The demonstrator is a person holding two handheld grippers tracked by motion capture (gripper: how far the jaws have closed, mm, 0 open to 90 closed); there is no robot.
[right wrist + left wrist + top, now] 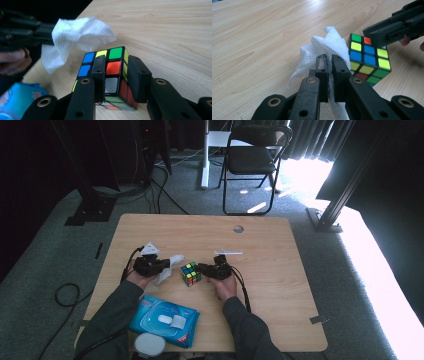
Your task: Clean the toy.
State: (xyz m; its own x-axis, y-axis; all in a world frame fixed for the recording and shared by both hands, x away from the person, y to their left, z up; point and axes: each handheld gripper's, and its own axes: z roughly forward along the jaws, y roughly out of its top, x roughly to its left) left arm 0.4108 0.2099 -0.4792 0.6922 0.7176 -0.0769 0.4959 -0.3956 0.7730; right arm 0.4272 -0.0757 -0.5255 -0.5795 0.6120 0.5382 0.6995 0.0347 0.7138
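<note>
A scrambled colour cube (190,273) sits at the middle of the wooden table (270,270), held a little tilted. My right gripper (201,269) comes at it from the right and is shut on it. In the right gripper view its jaws (117,61) pinch one top corner of the cube (115,53). My left gripper (167,265) is shut on a crumpled white wipe (176,259) just left of the cube. In the left gripper view the jaws (329,58) clamp the wipe (322,45), whose folds reach up next to the cube (368,60).
A blue pack of wet wipes (165,320) lies near the front edge, with a round grey object (149,345) in front of it. A cable hole (238,228) is at the table's back. A folding chair (252,155) stands behind the table.
</note>
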